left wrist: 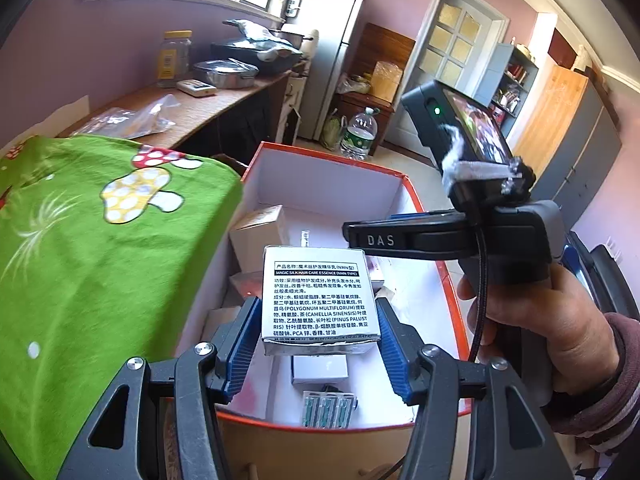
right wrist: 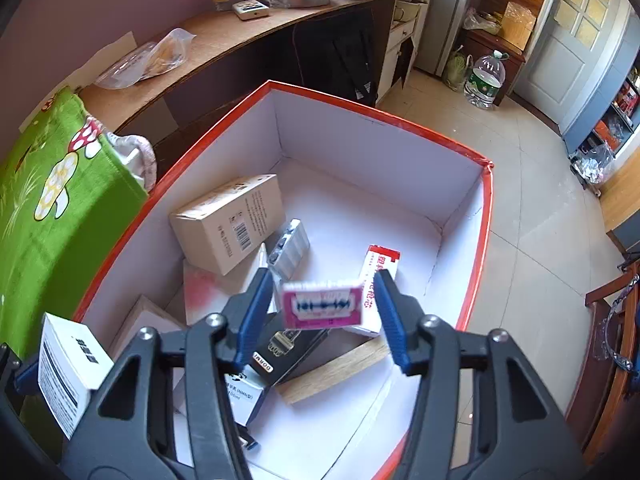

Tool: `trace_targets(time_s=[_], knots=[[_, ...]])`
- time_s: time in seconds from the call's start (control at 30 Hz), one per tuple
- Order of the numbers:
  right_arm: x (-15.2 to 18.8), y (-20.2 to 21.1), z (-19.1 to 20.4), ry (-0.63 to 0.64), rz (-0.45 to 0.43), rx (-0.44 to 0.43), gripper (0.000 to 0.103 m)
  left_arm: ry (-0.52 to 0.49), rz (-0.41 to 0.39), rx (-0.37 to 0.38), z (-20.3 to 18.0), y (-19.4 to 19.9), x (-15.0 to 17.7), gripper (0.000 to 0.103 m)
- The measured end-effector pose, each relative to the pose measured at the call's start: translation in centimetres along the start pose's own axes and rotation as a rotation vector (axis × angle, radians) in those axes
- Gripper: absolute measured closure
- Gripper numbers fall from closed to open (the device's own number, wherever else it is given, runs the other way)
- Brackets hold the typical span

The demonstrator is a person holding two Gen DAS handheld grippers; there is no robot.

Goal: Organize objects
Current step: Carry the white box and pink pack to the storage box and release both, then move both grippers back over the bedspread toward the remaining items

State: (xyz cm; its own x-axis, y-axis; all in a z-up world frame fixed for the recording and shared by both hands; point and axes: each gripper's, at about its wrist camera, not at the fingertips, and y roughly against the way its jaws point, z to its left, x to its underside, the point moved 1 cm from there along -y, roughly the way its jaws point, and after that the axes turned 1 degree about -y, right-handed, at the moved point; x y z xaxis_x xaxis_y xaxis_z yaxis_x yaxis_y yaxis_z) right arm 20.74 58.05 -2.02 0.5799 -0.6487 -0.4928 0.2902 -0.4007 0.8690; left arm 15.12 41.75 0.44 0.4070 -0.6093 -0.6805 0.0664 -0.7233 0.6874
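While many small boxes already lie in the big red-edged box (right wrist: 400, 120), two are not in yet. The left hand-held gripper (left wrist: 318, 320) pinches a white hair-care box (left wrist: 320, 300) above it. The right hand-held gripper (right wrist: 320, 312) is spread, and a blurry pink razor-blade packet (right wrist: 323, 304) sits between its fingers; I cannot tell if it touches them.

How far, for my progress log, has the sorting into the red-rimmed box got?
Done: a tan carton, a black pack and a wooden block already lie in the red-rimmed box. In hand: the left tongs grip a white box above it; the right tongs stand open, a blurred pink blade pack between them, seemingly dropping. Left: setting the white box inside.
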Motion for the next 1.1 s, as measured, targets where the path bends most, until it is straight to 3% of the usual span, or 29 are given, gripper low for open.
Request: trace_targets(time_s=[0.1, 0.2, 0.57, 1.1], knots=[[-0.2, 0.0, -0.2, -0.008, -0.005, 0.007, 0.028, 0.001, 0.004, 0.024, -0.3, -0.4, -0.2, 0.031], [-0.3, 0.0, -0.2, -0.017, -0.01, -0.006, 0.026, -0.009, 0.003, 0.009, -0.3, -0.5, -0.3, 0.026], [-1.1, 1.8, 1.7, -0.012, -0.066, -0.065, 0.023, 0.036, -0.055, -0.025, 1.4, 2.8, -0.7, 0.025], [-1.8, 6.3, 8.0, 0.094, -0.15, -0.148, 0.02, 0.139, -0.167, -0.107, 5.6, 10.1, -0.6, 0.022]])
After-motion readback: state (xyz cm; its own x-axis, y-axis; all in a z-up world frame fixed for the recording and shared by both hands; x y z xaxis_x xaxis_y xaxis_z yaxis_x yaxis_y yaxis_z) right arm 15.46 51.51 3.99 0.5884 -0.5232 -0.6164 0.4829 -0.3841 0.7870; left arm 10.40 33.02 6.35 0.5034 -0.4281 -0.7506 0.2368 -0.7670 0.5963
